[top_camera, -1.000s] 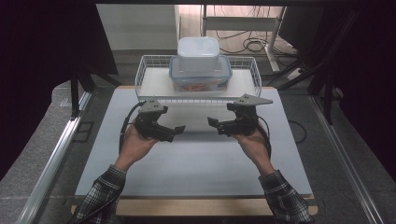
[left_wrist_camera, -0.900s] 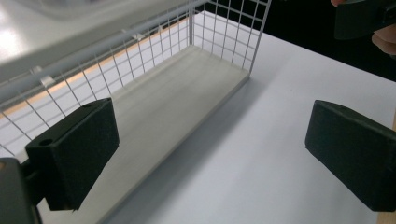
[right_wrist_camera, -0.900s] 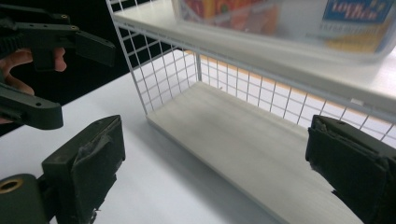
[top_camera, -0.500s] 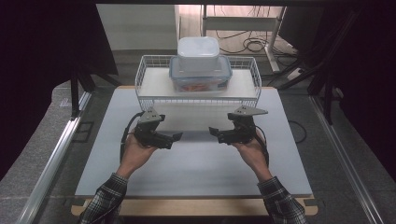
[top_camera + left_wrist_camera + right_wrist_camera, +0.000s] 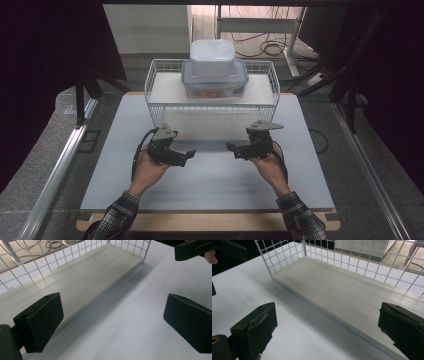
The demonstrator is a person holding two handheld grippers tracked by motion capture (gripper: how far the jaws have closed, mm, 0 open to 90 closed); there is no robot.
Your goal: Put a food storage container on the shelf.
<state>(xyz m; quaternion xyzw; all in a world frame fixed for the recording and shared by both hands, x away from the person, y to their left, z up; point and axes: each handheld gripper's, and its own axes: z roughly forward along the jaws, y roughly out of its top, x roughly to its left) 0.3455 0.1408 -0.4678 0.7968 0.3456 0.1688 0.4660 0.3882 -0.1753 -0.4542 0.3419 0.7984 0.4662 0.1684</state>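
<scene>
Hovering low over the white table (image 5: 210,190) at centre frame, the left gripper (image 5: 186,156) and right gripper (image 5: 231,148) face each other, both with jaws spread apart and empty. Just beyond them, in the upper middle of the frame, a white wire basket (image 5: 161,85) holds a clear blue-rimmed food container (image 5: 215,82) with a smaller white lidded box (image 5: 212,54) stacked on top.

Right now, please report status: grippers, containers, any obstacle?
Left gripper open, right gripper open, both empty. Stacked lidded containers on wire rack. Nothing between.
</scene>
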